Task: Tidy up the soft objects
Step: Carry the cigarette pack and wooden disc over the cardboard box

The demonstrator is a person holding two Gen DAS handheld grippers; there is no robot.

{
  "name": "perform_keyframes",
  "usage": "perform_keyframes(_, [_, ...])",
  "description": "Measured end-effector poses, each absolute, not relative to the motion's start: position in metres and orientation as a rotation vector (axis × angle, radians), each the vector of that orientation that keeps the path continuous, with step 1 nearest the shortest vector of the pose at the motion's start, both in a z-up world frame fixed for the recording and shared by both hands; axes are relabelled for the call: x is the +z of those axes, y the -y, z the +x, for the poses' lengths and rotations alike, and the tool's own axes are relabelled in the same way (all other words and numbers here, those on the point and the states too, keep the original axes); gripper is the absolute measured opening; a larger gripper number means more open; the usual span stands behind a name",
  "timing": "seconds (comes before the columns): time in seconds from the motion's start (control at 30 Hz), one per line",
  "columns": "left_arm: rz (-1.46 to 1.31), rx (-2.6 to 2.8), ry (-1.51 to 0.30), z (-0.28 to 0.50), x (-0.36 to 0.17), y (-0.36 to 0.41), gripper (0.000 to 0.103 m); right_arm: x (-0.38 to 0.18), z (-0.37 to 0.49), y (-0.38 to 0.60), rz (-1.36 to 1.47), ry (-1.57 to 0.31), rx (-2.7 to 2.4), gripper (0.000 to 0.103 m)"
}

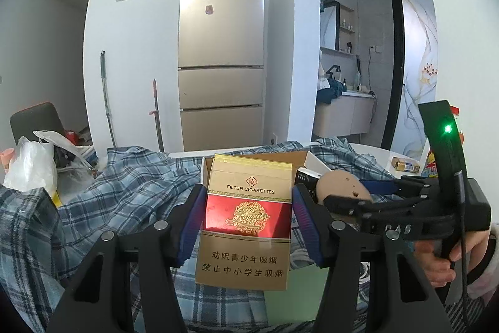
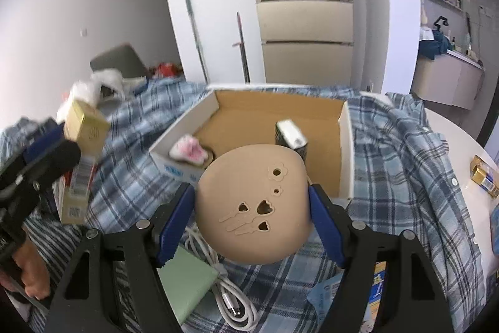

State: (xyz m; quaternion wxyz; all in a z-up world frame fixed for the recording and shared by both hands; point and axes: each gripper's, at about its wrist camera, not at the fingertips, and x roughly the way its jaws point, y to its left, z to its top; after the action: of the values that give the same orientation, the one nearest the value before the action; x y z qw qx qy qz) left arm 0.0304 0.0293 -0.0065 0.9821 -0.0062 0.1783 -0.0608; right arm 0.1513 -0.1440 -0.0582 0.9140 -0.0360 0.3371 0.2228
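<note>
**Both grippers loaded beside the cardboard box**

The open cardboard box (image 2: 280, 114) sits on a blue plaid shirt (image 2: 389, 145) that is spread over the table, and everything here is placed against that box.

The left gripper (image 1: 246, 223) is clamped on a gold and red cigarette pack (image 1: 246, 223), its blue pads pressed against the pack's two long sides. The pack stands upright, on the near left side of the box and raised above the shirt. In the right wrist view the same pack shows blurred, left of the box's white front wall.

The right gripper (image 2: 252, 223) grips a tan rounded piece (image 2: 252, 208) with flower and heart cut-outs, both blue pads tight against its flanks. It hangs over the box's near edge, partly covering the interior.

Inside the box, a pink and white fluffy item (image 2: 188, 152) lies in the near left corner, and a small dark carton with a white top (image 2: 291, 136) stands near the middle.

In front of the box, on the shirt, a pale green flat object (image 2: 184, 280) lies with a coiled white cable (image 2: 230, 295) just beside it. A small gold box (image 2: 483, 177) rests on the bare table well to the right of the box.
</note>
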Motion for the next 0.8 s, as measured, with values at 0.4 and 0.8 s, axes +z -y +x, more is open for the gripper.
perform_keyframes(0.4, [0.03,-0.108,-0.243,0.023,0.045,-0.014,0.059,-0.002,0.15,0.158,-0.047,-0.581,0.432,0.073])
perform_keyframes(0.8, [0.027,-0.078,-0.168,0.084,0.095,0.003,0.059,0.044,0.194,0.162,0.008,-0.547,0.379,0.074])
